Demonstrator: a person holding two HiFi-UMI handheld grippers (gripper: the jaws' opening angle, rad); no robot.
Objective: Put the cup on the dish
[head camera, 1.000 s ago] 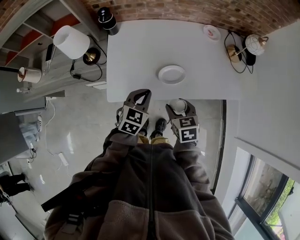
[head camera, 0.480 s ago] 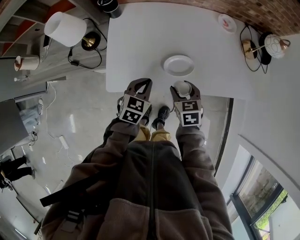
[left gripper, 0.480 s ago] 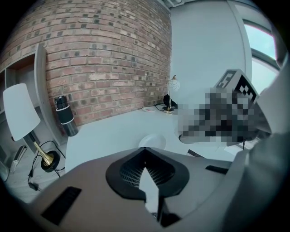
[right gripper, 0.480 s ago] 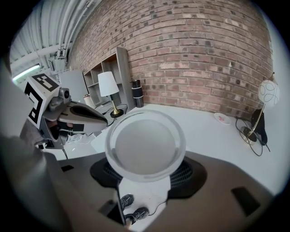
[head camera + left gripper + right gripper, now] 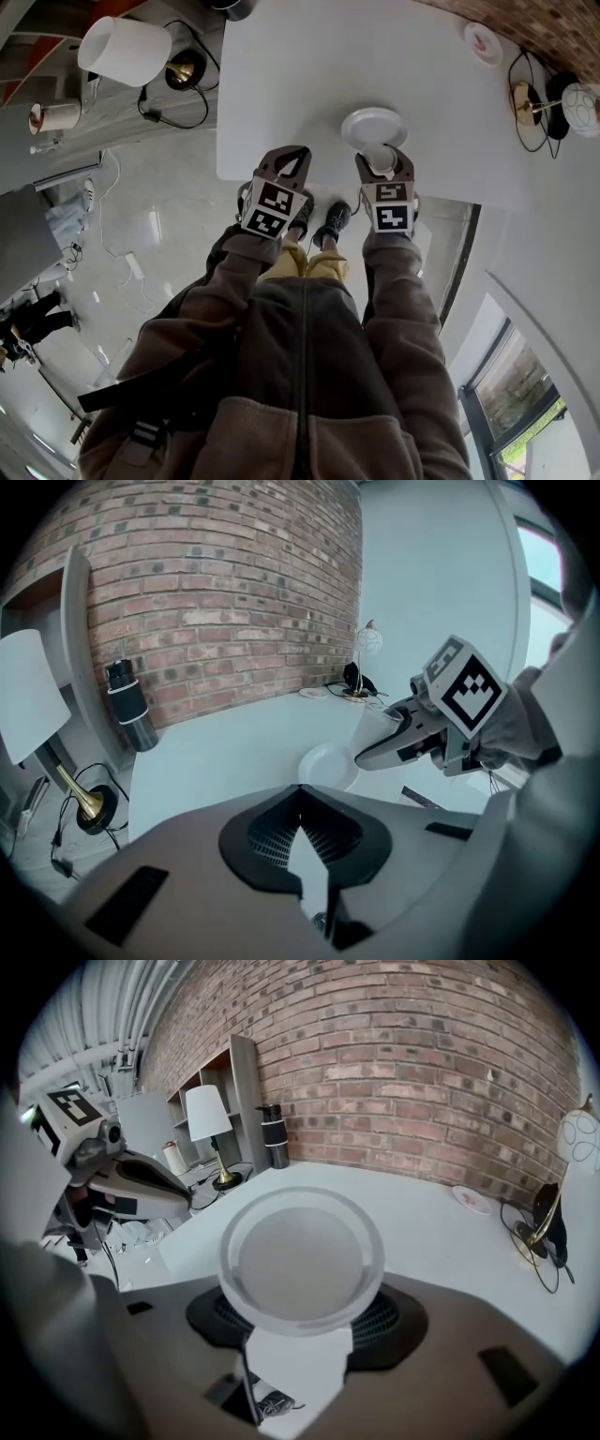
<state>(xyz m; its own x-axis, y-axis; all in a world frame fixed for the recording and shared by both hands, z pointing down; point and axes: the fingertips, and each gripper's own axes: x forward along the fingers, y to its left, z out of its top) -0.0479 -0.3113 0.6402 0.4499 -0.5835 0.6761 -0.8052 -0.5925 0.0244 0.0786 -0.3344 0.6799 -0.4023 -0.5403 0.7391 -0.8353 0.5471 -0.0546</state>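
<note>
A white round dish (image 5: 373,122) lies on the white table (image 5: 281,75) close to its near edge. My right gripper (image 5: 382,159) is shut on a white cup (image 5: 379,156), held just at the dish's near rim. In the right gripper view the cup (image 5: 302,1258) fills the space between the jaws and hides the dish. My left gripper (image 5: 289,155) hovers over the table edge to the left, shut, with nothing in it. The left gripper view shows the dish (image 5: 328,764) ahead and the right gripper (image 5: 389,742) with the cup beside it.
A small plate with a red mark (image 5: 483,42) and a globe lamp (image 5: 586,98) with cables sit at the table's far right. A dark flask (image 5: 274,1136) stands at the far left corner. A white-shaded lamp (image 5: 125,45) and shelves stand off the table's left.
Both grippers have moved forward from off the table's near edge to over it. The cup has travelled with the right gripper up to the dish's near rim.
</note>
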